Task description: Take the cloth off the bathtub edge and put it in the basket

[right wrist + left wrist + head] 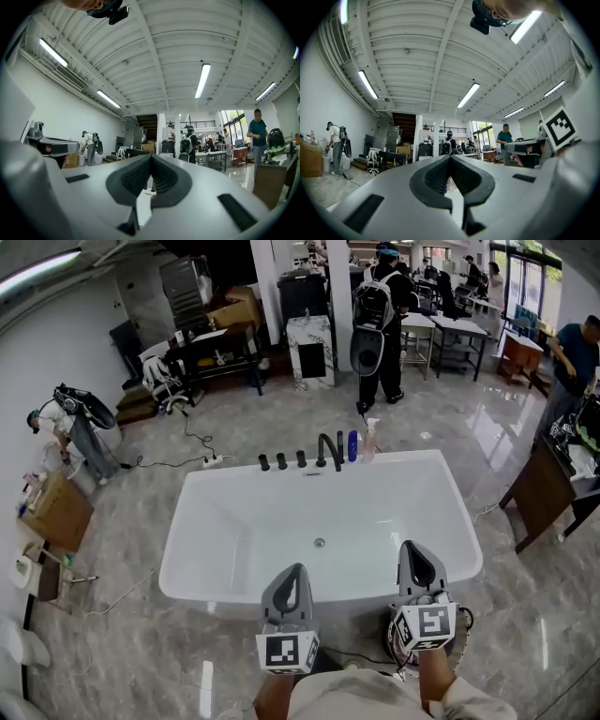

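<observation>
L gripper (296,570) shut, empty. No cloth shows on bathtub (216,592) rim. R gripper (410,546) shut, empty too. Prob. basket (459,626) just under it; cloth maybe inside, can't tell. Cloth likely soft, light, limp: pinch a fold.

Marble floor (141,427), busy room
Black faucet (328,451) beside a blue bottle (352,445) and spray bottle (370,440); a person (380,320) stands beyond.

White bathtub (180,557), black taps (329,450), blue bottle (352,445), glossy grey marbled floor (127,521).
</observation>
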`<state>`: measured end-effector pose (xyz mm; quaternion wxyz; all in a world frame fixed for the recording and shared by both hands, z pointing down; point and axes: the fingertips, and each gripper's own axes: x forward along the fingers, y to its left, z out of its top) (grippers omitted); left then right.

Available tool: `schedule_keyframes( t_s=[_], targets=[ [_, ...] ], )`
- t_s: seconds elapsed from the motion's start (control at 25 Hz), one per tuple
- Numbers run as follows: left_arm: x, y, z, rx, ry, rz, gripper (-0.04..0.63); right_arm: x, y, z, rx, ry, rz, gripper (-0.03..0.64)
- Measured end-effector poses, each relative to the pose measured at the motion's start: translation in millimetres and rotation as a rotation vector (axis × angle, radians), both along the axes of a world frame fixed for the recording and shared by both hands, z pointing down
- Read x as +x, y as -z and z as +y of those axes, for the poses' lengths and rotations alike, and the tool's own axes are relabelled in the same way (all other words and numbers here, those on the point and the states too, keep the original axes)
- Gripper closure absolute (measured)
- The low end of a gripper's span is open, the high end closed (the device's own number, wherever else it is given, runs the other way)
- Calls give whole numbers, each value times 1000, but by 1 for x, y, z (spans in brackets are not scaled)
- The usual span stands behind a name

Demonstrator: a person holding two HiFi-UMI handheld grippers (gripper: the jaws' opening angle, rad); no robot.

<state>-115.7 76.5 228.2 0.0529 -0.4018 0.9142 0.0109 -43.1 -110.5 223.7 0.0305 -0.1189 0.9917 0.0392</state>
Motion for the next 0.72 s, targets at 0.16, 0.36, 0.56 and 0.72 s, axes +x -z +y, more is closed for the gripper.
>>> schedule_keyframes(
  t_s=[0.16, 0.36, 0.56, 0.72],
  targets=[
    [0, -1, -1, 2, -6, 1, 595, 0, -1, 0, 12, 1, -2, 629],
    [-1, -3, -1, 1, -10, 3, 595, -2, -2, 2, 10, -3, 5, 628],
    [-5, -2, -4, 0, -14, 6, 595, -6, -3, 0, 16, -5, 13, 628],
    [-8, -5, -5, 0, -20, 10, 595, -8, -5, 0, 20, -5, 21, 628]
  ],
)
